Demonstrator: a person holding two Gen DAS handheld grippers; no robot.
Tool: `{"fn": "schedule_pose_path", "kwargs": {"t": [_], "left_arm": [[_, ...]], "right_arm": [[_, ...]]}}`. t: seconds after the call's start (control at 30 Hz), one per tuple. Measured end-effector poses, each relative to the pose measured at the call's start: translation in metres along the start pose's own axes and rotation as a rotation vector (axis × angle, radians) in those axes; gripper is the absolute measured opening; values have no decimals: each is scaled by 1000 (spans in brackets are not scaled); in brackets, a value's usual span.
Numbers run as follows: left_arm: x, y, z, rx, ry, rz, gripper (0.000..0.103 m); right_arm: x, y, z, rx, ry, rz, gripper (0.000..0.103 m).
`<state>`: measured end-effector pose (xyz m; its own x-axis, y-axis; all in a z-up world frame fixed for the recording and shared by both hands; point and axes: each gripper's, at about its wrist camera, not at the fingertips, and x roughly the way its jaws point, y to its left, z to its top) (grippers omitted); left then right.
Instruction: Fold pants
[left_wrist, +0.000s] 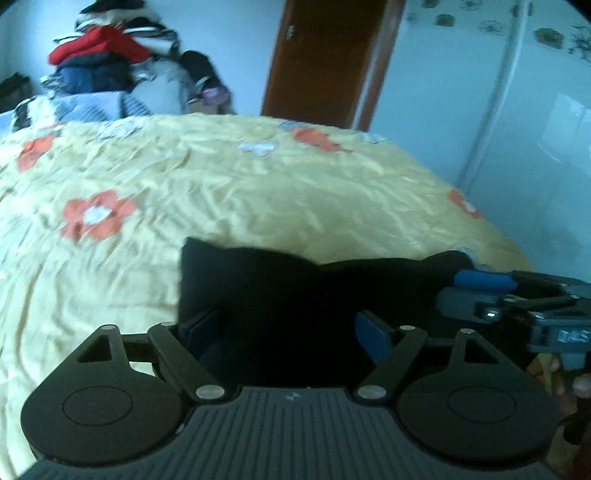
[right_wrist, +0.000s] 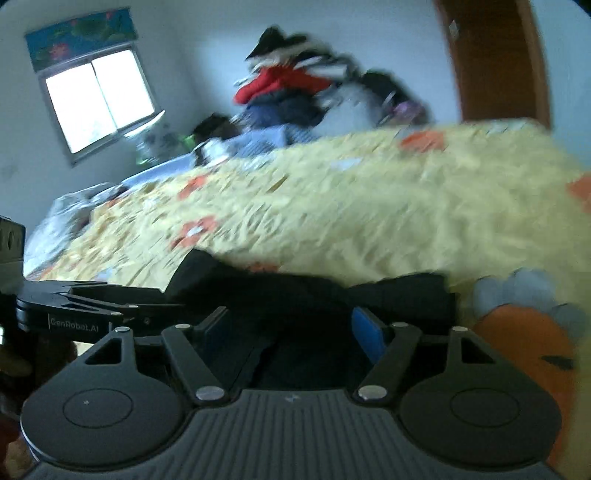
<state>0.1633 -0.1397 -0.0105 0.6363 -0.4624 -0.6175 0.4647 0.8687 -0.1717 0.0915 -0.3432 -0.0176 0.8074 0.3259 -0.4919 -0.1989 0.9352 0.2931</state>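
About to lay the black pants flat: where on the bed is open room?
Open: the yellow floral bedspread beyond the black pants, out to its far edge. Crowded: the clothes pile past the far left corner, and the near edge, where the left gripper and right gripper sit.

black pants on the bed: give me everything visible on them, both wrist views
The pants are plain black, soft, matte cloth; no seams, pockets or waistband can be made out. They lie bunched at the near edge of the yellow flowered bedspread, one corner standing up at the left. The left gripper has its blue pads on either side of the cloth. The right gripper straddles the cloth too. Motion blur hides whether either actually pinches it, and their folded state is unclear.
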Motion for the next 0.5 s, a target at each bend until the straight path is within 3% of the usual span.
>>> {"fn": "schedule_pose_path", "kwargs": {"t": [0.1, 0.17, 0.2, 0.37, 0.5], "left_arm": [[18, -6, -1, 28, 39, 22, 98], [32, -8, -5, 55, 93, 73, 101], [31, -9, -8, 65, 80, 82, 102], [18, -2, -19, 85, 57, 91, 103], [12, 9, -28, 27, 43, 104, 103]], "right_arm": [[-3, 4, -6, -49, 17, -19, 77], [14, 3, -13, -108, 79, -108, 79], [17, 4, -15, -128, 77, -139, 79], [-8, -14, -15, 5, -16, -115, 82], [-6, -31, -33, 57, 46, -208, 89]]}}
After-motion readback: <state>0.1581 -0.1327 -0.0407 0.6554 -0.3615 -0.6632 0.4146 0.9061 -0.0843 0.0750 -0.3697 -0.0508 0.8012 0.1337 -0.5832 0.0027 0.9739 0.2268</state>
